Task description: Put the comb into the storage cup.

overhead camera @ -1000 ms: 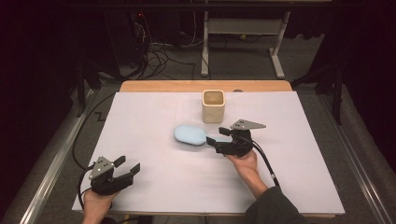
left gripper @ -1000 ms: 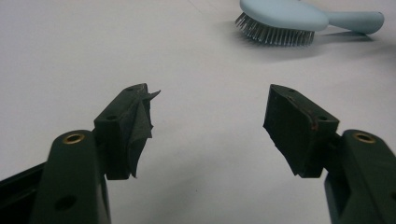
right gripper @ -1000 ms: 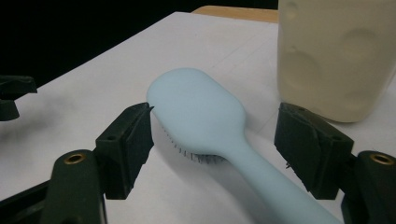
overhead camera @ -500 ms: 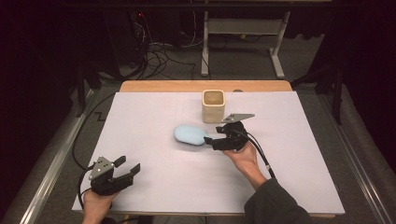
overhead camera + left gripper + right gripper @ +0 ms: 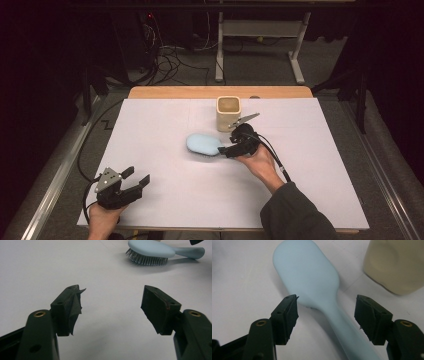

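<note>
Hairbrush (image 5: pixel 312 277), pale blue, lying bristles-down on the white surface (image 5: pixel 165 125); we find its handle running back between the fingers (image 5: pixel 287 317) of the right gripper (image 5: pixel 327 315), with a gap on either side, neither pad touching it. We note that those fingers have just been closing, yet they stand spread around the handle. The oval head of the hairbrush lies just beyond the fingertips.

Cup (image 5: pixel 397 265), beige, upright, beyond the right-hand finger of that gripper and near the head of the hairbrush; we see the two apart.

Left gripper (image 5: pixel 112 307), fingers (image 5: pixel 157 310) spread with bare surface between them. We see a flap of black pad lining peeling from one finger. The hairbrush rests well beyond these fingertips, toward the far right, its bristles facing down.

From the high view we record the right gripper (image 5: pixel 231 149) at the handle end of the hairbrush (image 5: pixel 204 144), and the left gripper (image 5: pixel 135 179) well apart from it.
</note>
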`<action>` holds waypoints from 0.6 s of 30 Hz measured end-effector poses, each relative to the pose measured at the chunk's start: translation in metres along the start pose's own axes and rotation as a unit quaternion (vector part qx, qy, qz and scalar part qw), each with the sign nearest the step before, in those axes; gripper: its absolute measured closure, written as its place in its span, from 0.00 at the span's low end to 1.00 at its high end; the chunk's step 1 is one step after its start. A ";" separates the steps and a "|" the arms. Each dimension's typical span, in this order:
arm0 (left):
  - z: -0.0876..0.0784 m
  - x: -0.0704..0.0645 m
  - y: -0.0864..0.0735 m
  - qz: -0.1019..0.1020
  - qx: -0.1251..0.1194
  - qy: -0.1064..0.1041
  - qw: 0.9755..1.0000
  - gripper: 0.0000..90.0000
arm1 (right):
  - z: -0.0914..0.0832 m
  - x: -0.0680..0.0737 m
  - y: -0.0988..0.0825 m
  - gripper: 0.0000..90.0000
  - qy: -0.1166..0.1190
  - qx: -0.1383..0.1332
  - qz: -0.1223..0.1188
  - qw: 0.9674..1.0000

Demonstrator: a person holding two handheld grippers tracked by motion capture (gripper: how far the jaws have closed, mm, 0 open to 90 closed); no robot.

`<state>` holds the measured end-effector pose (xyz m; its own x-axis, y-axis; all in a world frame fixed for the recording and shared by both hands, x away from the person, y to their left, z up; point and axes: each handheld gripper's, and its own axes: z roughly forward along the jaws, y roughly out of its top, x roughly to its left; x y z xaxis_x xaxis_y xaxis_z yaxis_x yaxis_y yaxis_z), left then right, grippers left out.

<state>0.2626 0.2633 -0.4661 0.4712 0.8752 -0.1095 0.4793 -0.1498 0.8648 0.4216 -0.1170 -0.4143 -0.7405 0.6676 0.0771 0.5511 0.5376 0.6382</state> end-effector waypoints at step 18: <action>0.000 -0.001 0.000 0.004 0.000 -0.007 1.000 0.36 | 0.022 0.009 0.022 0.45 -0.035 0.126 -0.055 0.990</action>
<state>0.2619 0.2623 -0.4658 0.4852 0.8676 -0.1087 0.4750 -0.1571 0.8659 0.4351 -0.0878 -0.4162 -0.7781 0.6268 -0.0405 0.5532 0.7144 0.4285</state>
